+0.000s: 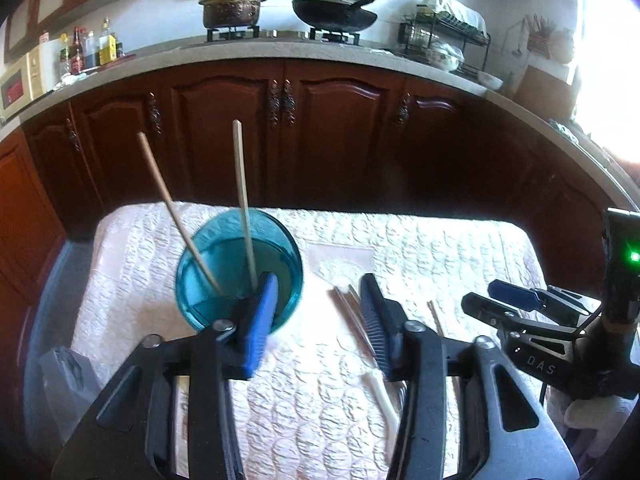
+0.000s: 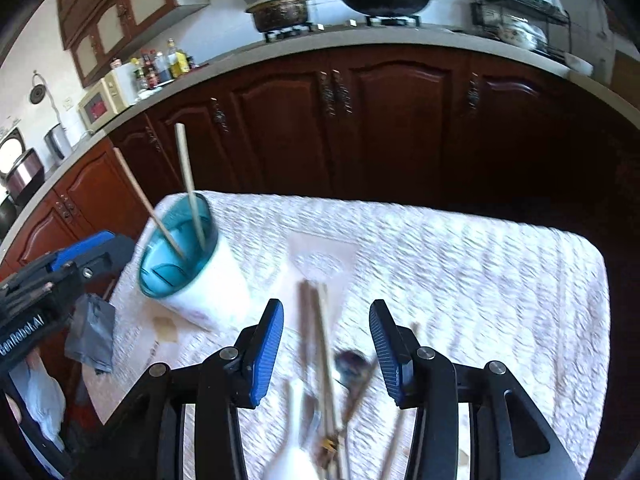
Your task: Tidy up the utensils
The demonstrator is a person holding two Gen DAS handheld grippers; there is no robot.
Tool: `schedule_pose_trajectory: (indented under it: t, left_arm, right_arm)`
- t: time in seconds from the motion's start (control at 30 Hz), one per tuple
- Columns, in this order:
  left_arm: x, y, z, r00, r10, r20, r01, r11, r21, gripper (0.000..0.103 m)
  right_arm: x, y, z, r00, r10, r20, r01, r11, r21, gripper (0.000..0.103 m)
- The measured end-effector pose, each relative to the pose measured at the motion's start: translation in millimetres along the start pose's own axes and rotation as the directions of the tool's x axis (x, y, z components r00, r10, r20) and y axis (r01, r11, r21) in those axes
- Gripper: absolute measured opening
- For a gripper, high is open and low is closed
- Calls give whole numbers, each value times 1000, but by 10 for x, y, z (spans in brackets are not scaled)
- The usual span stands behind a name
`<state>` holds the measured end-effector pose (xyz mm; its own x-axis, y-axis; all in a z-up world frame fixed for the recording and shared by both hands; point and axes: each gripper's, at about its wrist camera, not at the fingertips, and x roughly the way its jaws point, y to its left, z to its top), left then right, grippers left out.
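A blue cup [image 1: 239, 270] stands on the white quilted table cloth [image 1: 420, 248] with two pale chopsticks [image 1: 242, 184] leaning in it; it also shows in the right wrist view [image 2: 176, 248]. My left gripper [image 1: 320, 312] is open and empty, its left finger [image 1: 262, 318] in front of the cup. My right gripper [image 2: 326, 344] is open and empty above a loose pile of chopsticks [image 2: 320, 340], a dark spoon [image 2: 350, 362] and a white-handled utensil [image 2: 296, 408]. Some of these lie under the left gripper [image 1: 352, 320]. The right gripper also shows at the left view's right edge [image 1: 508, 300].
Dark wooden cabinets [image 1: 320, 120] and a counter with a pot [image 1: 232, 8] and a wok [image 1: 334, 10] stand behind the table. A grey bag [image 2: 90, 332] hangs at the table's left edge. The left gripper shows at the right view's left edge [image 2: 60, 272].
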<state>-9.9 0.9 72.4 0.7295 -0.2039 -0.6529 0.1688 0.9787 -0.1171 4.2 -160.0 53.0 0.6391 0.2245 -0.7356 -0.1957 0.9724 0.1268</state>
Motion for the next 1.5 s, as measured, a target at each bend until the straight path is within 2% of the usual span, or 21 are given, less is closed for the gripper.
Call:
schedule_pose_trajectory:
  t: [0.2,0.67,0.9,1.27,1.43,1.5]
  left_arm:
    - [145,-72,-123,998,-19,-55,20,1000,9,55]
    - [510,-104,-489,983,-43,-181,45,999,9,55]
    - [671,-230,-683,970,-50,-239,62,997,45,55]
    - [745,-323,-770,967,-47,-249,64,996,61,55]
    - [751,-306,-780,965,-64,-256,78,996,46,55]
    - [788,-271,-803,957,-91,-274,100,995,21,55]
  right_arm:
    - [25,-359,-273,997,-47,-59,49,998,45,45]
    - [459,-745,-690,980,-37,-194,64,989,133,45]
    - [576,-763,-769,976,-24,-217,55,989,140,45]
    - [647,-791,-803,975,-20,-222,52,989,142,45]
    - [669,-800,-794,974,-18,-226,51,989,142,45]
    - [680,-823,-796,973,-19,-230,53,988,143,45]
